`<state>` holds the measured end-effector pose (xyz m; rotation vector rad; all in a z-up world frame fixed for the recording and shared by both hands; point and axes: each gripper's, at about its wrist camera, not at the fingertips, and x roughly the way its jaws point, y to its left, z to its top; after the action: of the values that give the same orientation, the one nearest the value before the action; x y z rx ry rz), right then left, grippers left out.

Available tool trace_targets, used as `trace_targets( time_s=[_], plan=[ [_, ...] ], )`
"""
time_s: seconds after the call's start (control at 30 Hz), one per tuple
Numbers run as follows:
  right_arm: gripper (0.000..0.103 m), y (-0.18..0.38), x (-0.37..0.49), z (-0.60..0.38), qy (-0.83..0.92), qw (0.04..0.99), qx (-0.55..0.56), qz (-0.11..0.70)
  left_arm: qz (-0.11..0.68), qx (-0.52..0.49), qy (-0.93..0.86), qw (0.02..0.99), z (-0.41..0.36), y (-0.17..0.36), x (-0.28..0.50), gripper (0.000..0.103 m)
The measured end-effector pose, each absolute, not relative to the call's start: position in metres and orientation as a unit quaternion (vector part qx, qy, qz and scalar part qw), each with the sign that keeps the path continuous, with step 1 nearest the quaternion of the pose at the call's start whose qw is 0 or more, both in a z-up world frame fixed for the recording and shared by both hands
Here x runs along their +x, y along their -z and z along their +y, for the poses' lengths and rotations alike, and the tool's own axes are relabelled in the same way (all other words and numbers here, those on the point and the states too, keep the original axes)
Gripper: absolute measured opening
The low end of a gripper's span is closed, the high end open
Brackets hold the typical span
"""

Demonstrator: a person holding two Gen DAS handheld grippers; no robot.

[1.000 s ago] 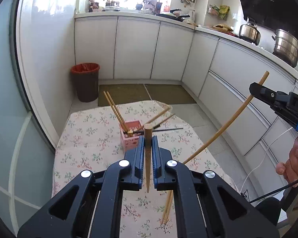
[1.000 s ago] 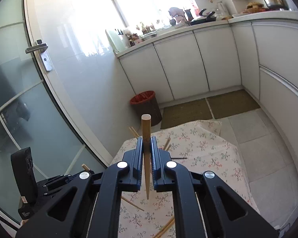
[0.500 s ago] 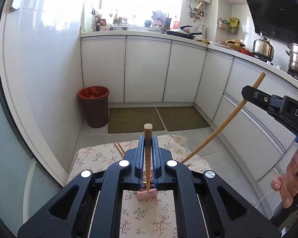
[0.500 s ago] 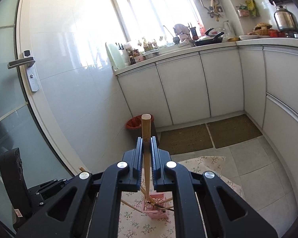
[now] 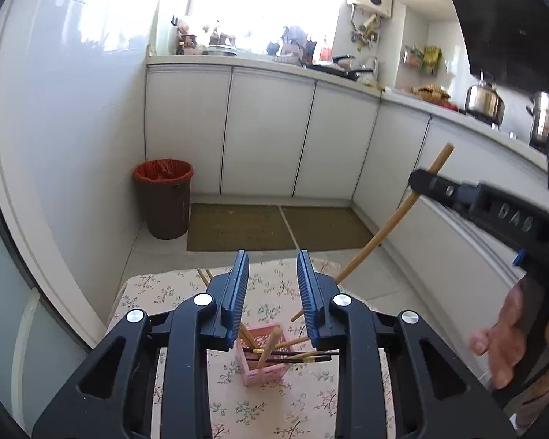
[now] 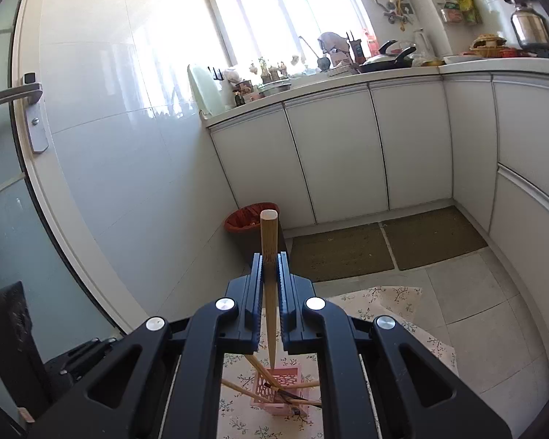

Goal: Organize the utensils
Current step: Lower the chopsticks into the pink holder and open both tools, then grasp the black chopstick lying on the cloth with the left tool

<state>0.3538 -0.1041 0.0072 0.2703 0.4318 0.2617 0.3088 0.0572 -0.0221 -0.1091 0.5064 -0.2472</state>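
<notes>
The left gripper (image 5: 271, 294) hangs with jaws wide and nothing between them, above the pink holder (image 5: 261, 360) on the floral-clothed desk (image 5: 146, 292). Several chopsticks lean inside it. The right gripper (image 6: 271, 292) clamps 1 wooden chopstick (image 6: 269, 241) upright, its lower tip over the pink holder (image 6: 280, 389).

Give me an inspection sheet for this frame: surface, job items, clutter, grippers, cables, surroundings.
Surface: floral tablecloth over a small table.
Job items: pink holder with several chopsticks leaning in it.
Clutter: nothing seen.
Grippers: left gripper open above the holder; right gripper shut on a wooden chopstick, held upright over the holder.
Cables: nothing seen.
Surroundings: red-lined bin, white cabinets, floor mats, steel pots.
</notes>
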Motion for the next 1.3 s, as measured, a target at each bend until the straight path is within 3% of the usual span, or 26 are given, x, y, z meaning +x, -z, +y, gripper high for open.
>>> trace_targets(
  time_s=[0.23,0.53,0.77,0.83,0.9,1.3],
  plan=[
    [0.008,0.005,0.36,-0.089,-0.118,0.96,0.123,0.223,0.209,-0.145,0.109,0.961,0.098,0.001,0.286,0.032],
    [0.01,0.043,0.381,-0.066,-0.124,0.952,0.125,0.251,0.233,-0.155,0.087,0.956,0.11,0.012,0.289,0.038],
    [0.011,0.009,0.342,-0.068,-0.137,0.964,0.1,0.206,0.231,-0.155,0.083,0.957,0.114,0.008,0.284,0.044],
    [0.014,0.0,0.331,-0.072,-0.137,0.965,0.1,0.201,0.234,-0.15,0.084,0.957,0.109,0.006,0.282,0.047],
    [0.029,-0.007,0.32,-0.078,-0.132,0.966,0.101,0.196,0.234,-0.143,0.084,0.958,0.101,0.003,0.279,0.05],
    [0.072,-0.005,0.265,-0.115,-0.086,0.971,0.118,0.191,0.235,-0.117,0.076,0.962,0.07,0.004,0.255,0.077]
  ],
)
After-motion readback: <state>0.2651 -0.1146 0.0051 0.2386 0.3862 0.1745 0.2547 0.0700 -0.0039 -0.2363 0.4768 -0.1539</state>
